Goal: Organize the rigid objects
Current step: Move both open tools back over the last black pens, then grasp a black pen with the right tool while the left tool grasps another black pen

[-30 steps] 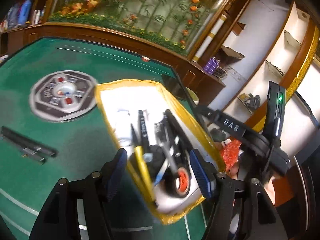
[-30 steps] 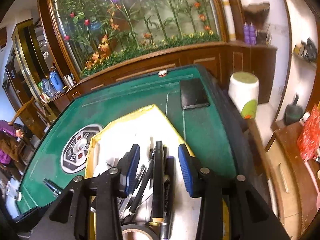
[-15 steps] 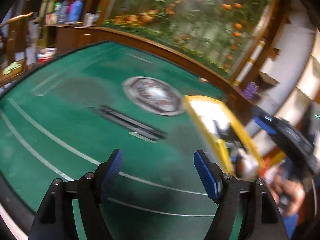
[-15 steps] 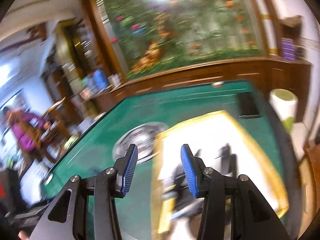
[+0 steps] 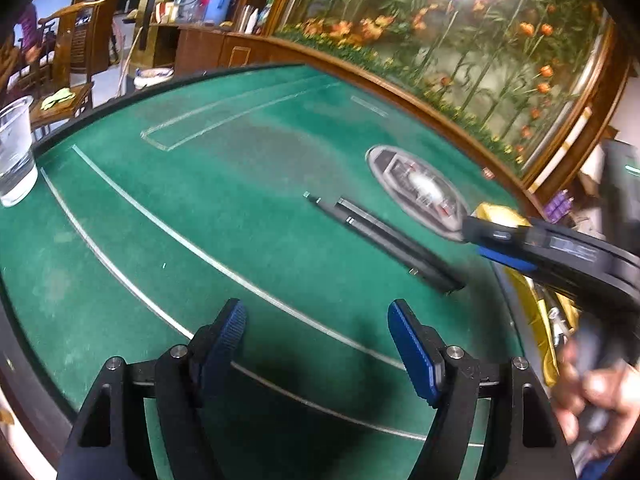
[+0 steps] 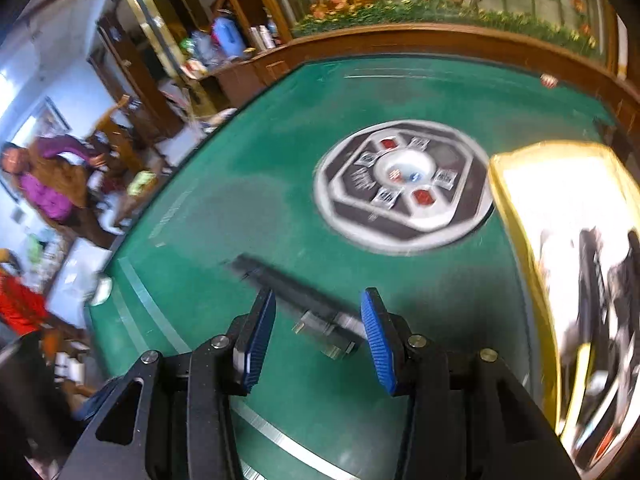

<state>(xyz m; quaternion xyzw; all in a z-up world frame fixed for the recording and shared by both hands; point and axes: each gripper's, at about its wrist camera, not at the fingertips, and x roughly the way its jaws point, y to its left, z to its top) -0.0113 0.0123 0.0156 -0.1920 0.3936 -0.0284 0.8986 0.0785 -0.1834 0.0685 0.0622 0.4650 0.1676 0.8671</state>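
Two or three long black pen-like sticks (image 5: 384, 240) lie side by side on the green felt table (image 5: 200, 208). My left gripper (image 5: 318, 332) hangs open over bare felt, short of them, with nothing between its fingers. My right gripper (image 6: 318, 328) is open and low over the near end of the sticks (image 6: 296, 292), which show in the gap between its blue pads (image 6: 376, 332) without touching them. In the left wrist view the right gripper (image 5: 504, 248) reaches in from the right. The yellow-rimmed white tray (image 6: 516, 216) holding several dark objects sits at the right.
A round grey emblem (image 6: 404, 184) is set in the table's middle. A clear cup (image 5: 14, 152) stands at the table's left edge. A person (image 6: 48, 184) stands beyond the far left side. A hand (image 5: 592, 396) grips the right tool. A wooden rail borders the table.
Both views have swung left, off the yellow tray and onto the black sticks on the felt. The left fingers, which framed the tray's corner, now frame bare felt.
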